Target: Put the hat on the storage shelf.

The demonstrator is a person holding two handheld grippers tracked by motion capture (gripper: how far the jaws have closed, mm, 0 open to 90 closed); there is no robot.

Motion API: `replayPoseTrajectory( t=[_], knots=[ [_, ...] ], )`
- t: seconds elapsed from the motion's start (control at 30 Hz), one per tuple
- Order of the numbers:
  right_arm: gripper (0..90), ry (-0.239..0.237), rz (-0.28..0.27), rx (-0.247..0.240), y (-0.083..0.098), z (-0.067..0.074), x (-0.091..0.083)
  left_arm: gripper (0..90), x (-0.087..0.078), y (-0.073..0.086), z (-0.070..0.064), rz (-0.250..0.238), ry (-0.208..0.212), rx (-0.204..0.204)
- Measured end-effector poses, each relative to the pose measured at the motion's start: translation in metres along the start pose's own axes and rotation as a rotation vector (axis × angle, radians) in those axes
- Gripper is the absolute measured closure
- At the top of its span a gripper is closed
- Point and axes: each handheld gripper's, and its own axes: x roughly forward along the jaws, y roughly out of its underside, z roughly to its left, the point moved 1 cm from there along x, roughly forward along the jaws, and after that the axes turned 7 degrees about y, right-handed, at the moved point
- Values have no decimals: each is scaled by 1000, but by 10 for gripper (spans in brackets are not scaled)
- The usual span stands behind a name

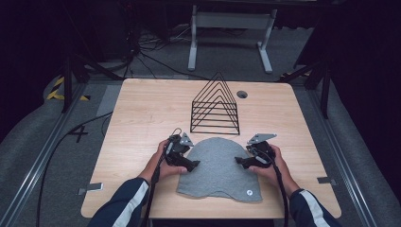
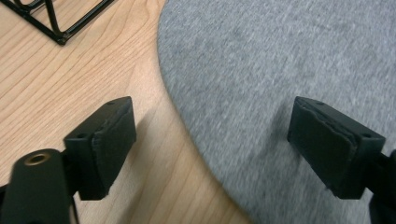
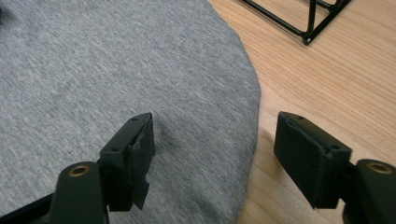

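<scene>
Grey cloth lies flat between left gripper and right gripper.

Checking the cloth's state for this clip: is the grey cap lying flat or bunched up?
Flat. The grey cap lies spread on the table, its curved edge smooth in both gripper views, no folds showing.

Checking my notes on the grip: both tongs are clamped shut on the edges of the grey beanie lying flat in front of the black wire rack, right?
Not clamped. The left tongs and right tongs stand open, each straddling an edge of the grey beanie, as both gripper views show. The beanie does lie flat in front of the black wire rack.
</scene>
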Motion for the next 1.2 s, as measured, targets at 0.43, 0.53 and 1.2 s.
replayPoseTrajectory(
  t=[0.43,0.53,1.2],
  knots=[
    [744,-77,33,-30,-5,12,-6,557,-2,-7,-12,17,56,20],
    [807,-104,23,-26,-3,12,-6,694,-3,-6,-13,9,96,30],
    [844,-88,-256,-47,-36,-2,-80,831,-74,-51,-23,-196,30,189]
  ],
)
